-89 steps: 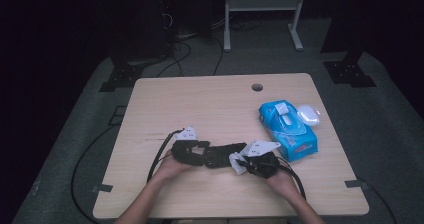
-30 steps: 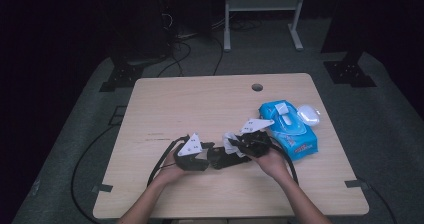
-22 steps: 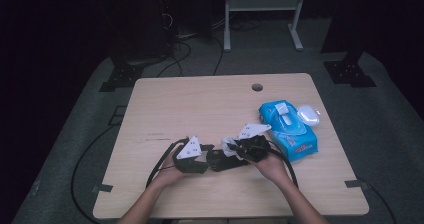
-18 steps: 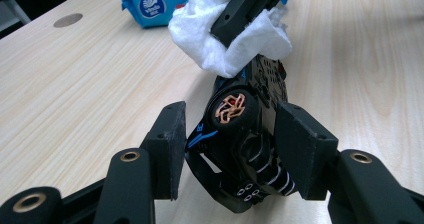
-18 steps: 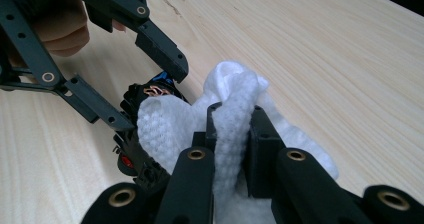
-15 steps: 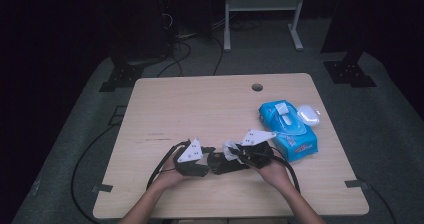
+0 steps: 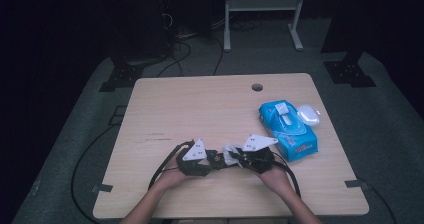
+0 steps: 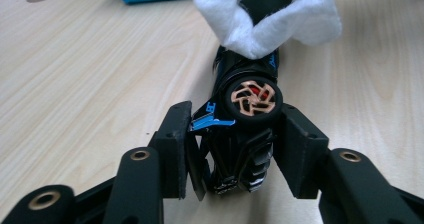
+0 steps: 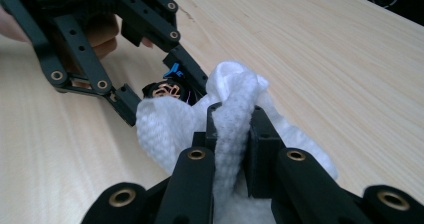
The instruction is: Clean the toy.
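A small black toy car (image 8: 248,134) with a copper-spoked wheel (image 8: 251,98) sits between the jaws of my left gripper (image 8: 235,149). The jaws have just been closing and their pads press on its sides. My right gripper (image 9: 232,129) is shut on a bunched white wipe (image 9: 170,129), which lies against the far end of the car (image 9: 165,90). From above, the left gripper (image 7: 212,160) and right gripper (image 7: 234,156) meet tip to tip near the table's front edge, with the wipe (image 7: 231,151) between them.
A blue pack of wipes (image 7: 288,129) lies at the right of the wooden table (image 7: 200,109), with a white oval object (image 7: 308,115) beside it. A cable hole (image 7: 257,87) is near the far edge. Cables trail from both grippers toward the front.
My right gripper with the wipe has come from beside the blue pack toward the front edge and onto the car. The left hand has stayed in place.
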{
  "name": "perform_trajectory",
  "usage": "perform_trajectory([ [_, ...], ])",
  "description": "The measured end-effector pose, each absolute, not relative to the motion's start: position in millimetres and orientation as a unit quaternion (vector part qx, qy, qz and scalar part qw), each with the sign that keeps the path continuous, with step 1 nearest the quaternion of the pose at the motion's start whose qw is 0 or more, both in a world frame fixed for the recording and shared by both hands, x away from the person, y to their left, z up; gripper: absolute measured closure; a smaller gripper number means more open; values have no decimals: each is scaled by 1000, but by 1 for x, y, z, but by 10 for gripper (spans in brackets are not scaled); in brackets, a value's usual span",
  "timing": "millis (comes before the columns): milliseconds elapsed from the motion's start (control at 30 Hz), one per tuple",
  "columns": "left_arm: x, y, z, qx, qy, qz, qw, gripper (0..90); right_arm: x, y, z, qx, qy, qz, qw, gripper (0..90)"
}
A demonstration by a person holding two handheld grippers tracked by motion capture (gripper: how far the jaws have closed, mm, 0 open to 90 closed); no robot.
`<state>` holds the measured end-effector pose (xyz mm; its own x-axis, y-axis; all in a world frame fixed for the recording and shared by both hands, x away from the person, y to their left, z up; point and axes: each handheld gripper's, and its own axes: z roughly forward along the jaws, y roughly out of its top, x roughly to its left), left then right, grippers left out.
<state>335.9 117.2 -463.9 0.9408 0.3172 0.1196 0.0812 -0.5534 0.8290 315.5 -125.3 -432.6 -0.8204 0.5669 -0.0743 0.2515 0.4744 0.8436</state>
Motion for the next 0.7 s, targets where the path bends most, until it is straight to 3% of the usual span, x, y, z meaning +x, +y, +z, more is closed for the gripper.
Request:
perform_trajectory([
  [200,341,122,-464,864,125,129,470,579,324,-100,-433,230,842,460,164,821],
  [433,343,122,-466,858,139,136,475,587,338,-119,-434,282,826,458,171,825],
  [700,344,122,-467,857,144,130,478,587,333,-103,-433,253,833,468,149,824],
])
